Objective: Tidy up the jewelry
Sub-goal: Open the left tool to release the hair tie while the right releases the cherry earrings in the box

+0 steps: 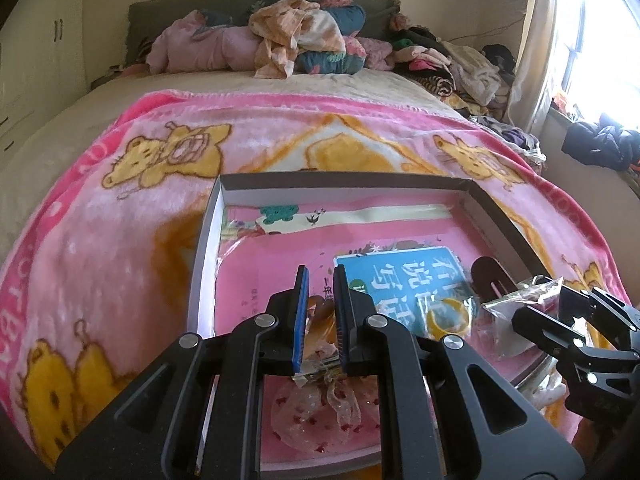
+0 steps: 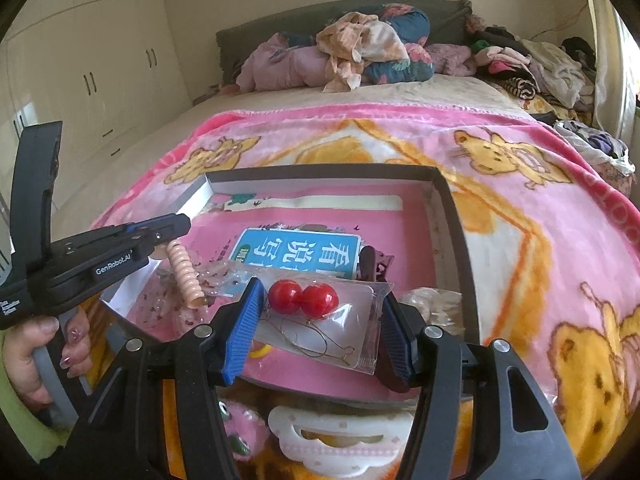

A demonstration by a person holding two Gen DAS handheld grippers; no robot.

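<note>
Jewelry sits mostly in light, slippery, crinkly plastic packets, best pinched by the flat edges. Left tool (image 2: 176,226), at nine o'clock, is clamped on a springy spiral band (image 2: 185,276) over the box (image 2: 328,172). Right tool (image 2: 316,324), at six, holds the earring packet (image 2: 320,320), red beads fragile. Inside the box: book (image 2: 296,254), clip (image 2: 374,264), more packets.
</note>
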